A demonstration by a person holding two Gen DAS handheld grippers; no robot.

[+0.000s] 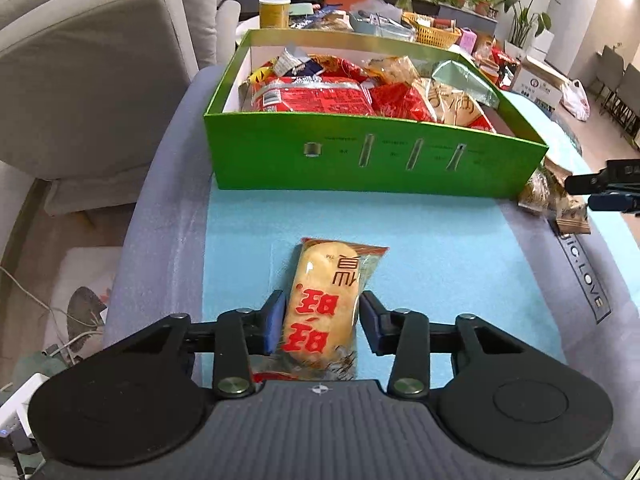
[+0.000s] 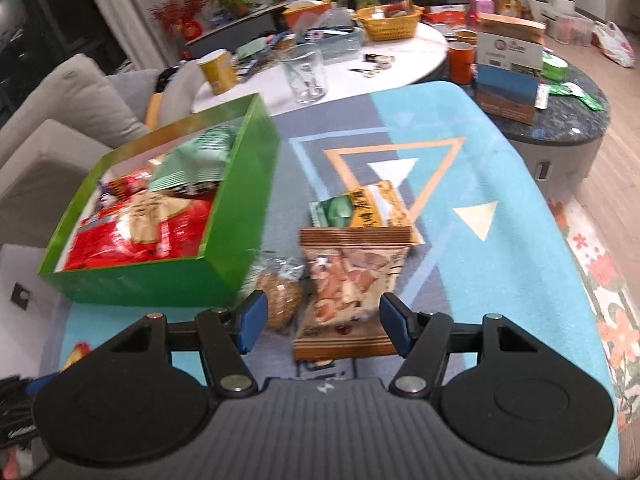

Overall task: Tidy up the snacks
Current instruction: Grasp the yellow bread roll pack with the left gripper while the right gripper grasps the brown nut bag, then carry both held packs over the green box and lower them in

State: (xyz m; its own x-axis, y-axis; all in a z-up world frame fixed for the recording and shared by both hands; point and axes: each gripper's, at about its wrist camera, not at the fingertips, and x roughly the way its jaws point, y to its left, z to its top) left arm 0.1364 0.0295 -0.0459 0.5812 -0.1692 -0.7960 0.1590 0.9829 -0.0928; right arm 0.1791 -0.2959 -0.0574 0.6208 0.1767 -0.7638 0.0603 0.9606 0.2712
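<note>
pinching yellow rice cracker packet (image 1: 320,312) on blue mat (image 1: 440,260) with left fingers (image 1: 322,322), near green box (image 1: 376,160). spread right fingers (image 2: 320,324) straddling nut packet (image 2: 352,280), not pressing.

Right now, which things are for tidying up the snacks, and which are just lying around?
For the job:
- rice cracker pack, between the left gripper's jaws
- green box, full of snacks
- nut packet, below the right gripper
- round cookie bag
- green-and-yellow packet

Just lying about:
- glass
- yellow can
- orange basket
- sofa
</note>
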